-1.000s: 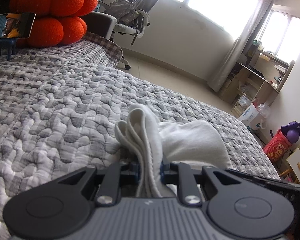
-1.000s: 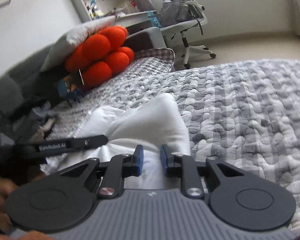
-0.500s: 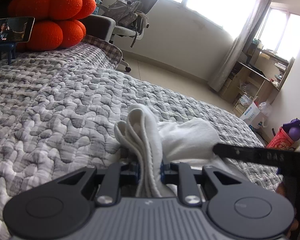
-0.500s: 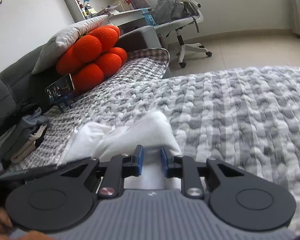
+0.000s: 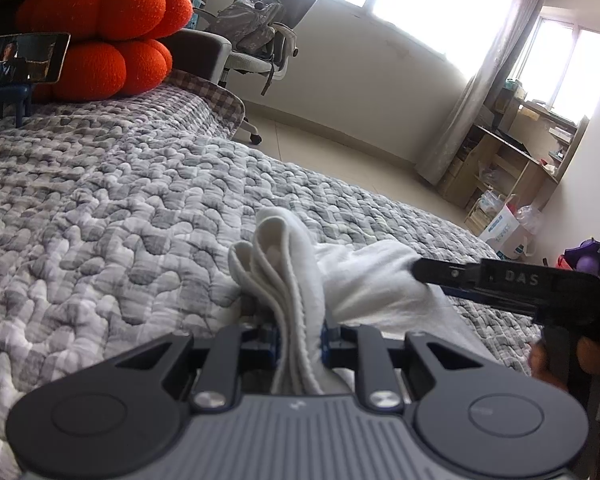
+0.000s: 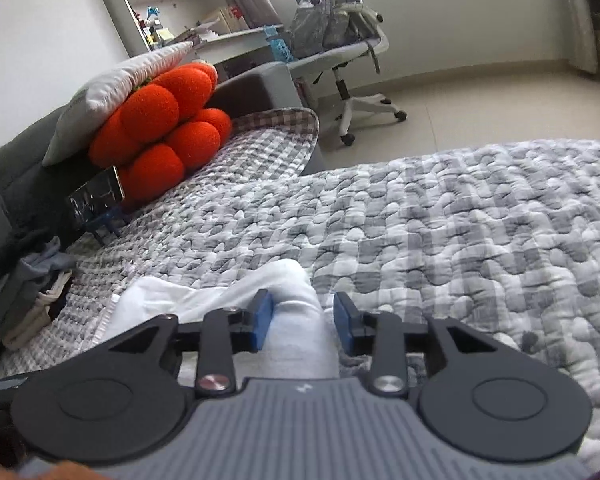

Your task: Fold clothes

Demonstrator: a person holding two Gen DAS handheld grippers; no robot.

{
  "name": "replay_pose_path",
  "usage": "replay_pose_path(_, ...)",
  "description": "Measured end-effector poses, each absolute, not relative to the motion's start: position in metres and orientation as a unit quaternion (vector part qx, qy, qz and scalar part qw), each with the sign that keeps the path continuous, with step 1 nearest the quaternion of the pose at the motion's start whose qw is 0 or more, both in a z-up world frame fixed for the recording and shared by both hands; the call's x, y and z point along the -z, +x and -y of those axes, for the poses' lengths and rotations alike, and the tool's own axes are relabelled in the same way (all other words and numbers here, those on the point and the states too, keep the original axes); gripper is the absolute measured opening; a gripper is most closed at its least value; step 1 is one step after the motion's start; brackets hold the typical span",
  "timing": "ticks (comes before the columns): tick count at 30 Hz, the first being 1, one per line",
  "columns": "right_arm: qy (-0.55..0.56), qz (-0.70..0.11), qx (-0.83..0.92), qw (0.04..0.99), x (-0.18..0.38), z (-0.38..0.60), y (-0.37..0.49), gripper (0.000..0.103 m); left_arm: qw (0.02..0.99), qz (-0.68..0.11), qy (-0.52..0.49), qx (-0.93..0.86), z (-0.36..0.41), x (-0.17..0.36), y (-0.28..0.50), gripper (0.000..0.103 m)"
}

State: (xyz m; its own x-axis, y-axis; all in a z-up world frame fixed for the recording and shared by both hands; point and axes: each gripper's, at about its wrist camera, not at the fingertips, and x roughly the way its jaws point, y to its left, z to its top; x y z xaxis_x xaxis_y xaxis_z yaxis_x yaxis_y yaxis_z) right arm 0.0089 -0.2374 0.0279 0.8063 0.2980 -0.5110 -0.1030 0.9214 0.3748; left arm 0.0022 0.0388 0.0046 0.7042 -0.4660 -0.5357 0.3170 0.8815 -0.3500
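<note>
A white garment (image 5: 364, 276) lies bunched on the grey quilted bed (image 5: 120, 220). My left gripper (image 5: 300, 332) is shut on several stacked folds of its edge, which stand up between the pads. In the left wrist view the right gripper's black finger (image 5: 500, 280) reaches in from the right, against the garment's far end. In the right wrist view my right gripper (image 6: 303, 320) is opening. A ridge of the white garment (image 6: 296, 284) lies between its blue pads (image 6: 262, 320), with a gap at the right pad.
Orange round cushions (image 5: 112, 40) and a phone on a blue stand (image 5: 20, 64) sit at the head of the bed. A pile of other clothes (image 6: 32, 288) lies at the left. An office chair (image 6: 340, 40) stands on the floor beyond.
The right gripper's jaws have spread apart and let go of the white garment, and it has drawn back from it. The left gripper keeps its hold and has not moved.
</note>
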Motion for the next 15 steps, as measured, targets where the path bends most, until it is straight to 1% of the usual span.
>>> replay_pose_path(4,0.162,-0.263,-0.113,0.944,-0.037,0.238,-0.007,0.037,0.915,-0.321,-0.121,0.214,-0.04,-0.004,0.003,0.019)
replay_pose_path(7,0.16,-0.244,-0.161,0.943,-0.041,0.231,-0.014,0.037,0.914,-0.322,-0.125,0.215,-0.041,-0.004,0.003,0.019)
replay_pose_path(10,0.14,-0.255,-0.187,0.938,-0.04,0.218,-0.01,0.037,0.914,-0.321,-0.124,0.214,-0.04,-0.004,0.003,0.019)
replay_pose_path(12,0.123,-0.279,-0.177,0.936,-0.033,0.212,-0.001,0.037,0.914,-0.321,-0.124,0.214,-0.04,-0.004,0.002,0.019)
replay_pose_path(15,0.135,-0.285,-0.17,0.934,-0.029,0.216,0.008,0.035,0.914,-0.321,-0.125,0.215,-0.04,-0.004,0.002,0.019)
